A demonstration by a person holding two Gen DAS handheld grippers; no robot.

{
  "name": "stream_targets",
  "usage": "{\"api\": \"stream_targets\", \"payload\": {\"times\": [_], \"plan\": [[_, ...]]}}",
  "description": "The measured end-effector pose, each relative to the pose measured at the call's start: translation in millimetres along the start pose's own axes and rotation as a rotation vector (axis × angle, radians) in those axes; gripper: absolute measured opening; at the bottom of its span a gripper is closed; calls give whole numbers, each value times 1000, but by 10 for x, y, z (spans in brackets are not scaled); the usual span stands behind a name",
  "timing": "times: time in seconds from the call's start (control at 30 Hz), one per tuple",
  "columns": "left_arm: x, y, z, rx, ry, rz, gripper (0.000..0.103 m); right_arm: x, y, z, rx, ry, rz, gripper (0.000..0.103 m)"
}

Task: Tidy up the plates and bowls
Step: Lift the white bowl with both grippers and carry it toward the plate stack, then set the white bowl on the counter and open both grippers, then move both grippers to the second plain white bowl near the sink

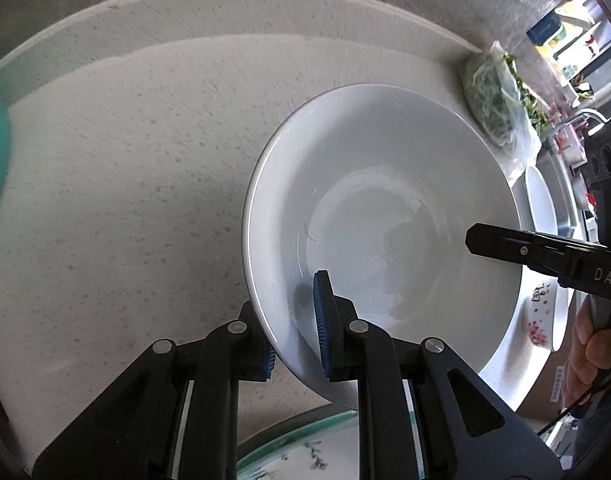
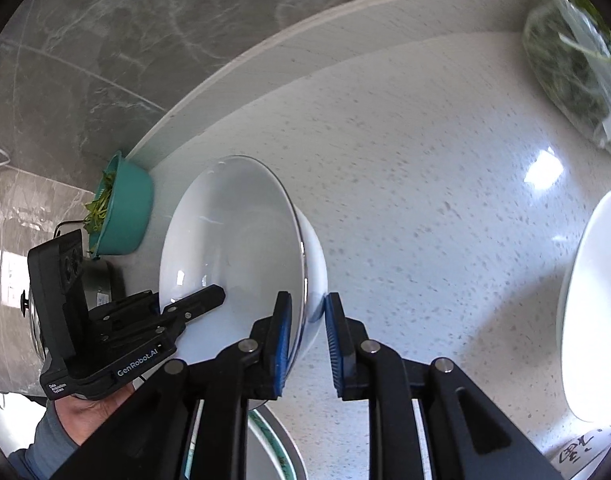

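Note:
A large white bowl (image 1: 385, 208) is held tilted above the speckled counter; it also shows in the right wrist view (image 2: 233, 248). My left gripper (image 1: 295, 324) is shut on its near rim, one blue pad inside and one outside. My right gripper (image 2: 308, 340) is shut on the opposite rim in the same way. The right gripper's finger (image 1: 505, 242) reaches over the bowl's far rim in the left wrist view. The left gripper (image 2: 197, 304) shows at the bowl's left rim in the right wrist view.
A green-rimmed patterned plate (image 1: 305, 452) lies below the bowl. A white bowl (image 2: 585, 312) and a patterned bowl (image 1: 539, 316) stand to the right. A bag of greens (image 1: 497, 108) lies at the back right. A teal basin (image 2: 123, 208) with greens stands at the back left.

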State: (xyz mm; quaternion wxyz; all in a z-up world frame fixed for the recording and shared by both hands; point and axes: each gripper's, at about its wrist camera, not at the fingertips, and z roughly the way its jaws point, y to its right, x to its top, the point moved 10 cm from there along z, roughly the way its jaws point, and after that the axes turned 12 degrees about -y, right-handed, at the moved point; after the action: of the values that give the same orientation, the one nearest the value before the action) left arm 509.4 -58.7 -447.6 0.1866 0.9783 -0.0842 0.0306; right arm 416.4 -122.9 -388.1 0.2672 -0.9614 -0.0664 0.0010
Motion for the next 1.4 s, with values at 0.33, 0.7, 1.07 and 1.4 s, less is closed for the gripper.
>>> {"api": "stream_targets", "payload": {"times": [0.33, 0.7, 1.07, 1.4], "plan": [[40, -80, 124, 25, -5, -7, 14, -56, 214, 70, 39, -20, 23, 20], [-54, -390, -227, 6, 44, -64, 33, -90, 194, -17, 81, 9, 28, 40], [84, 63, -1313, -99, 235, 22, 103, -583, 808, -1368, 170, 289, 190, 83], [88, 1572, -1035, -103, 166, 284, 103, -988, 1953, -2190, 117, 446, 364, 87]]}}
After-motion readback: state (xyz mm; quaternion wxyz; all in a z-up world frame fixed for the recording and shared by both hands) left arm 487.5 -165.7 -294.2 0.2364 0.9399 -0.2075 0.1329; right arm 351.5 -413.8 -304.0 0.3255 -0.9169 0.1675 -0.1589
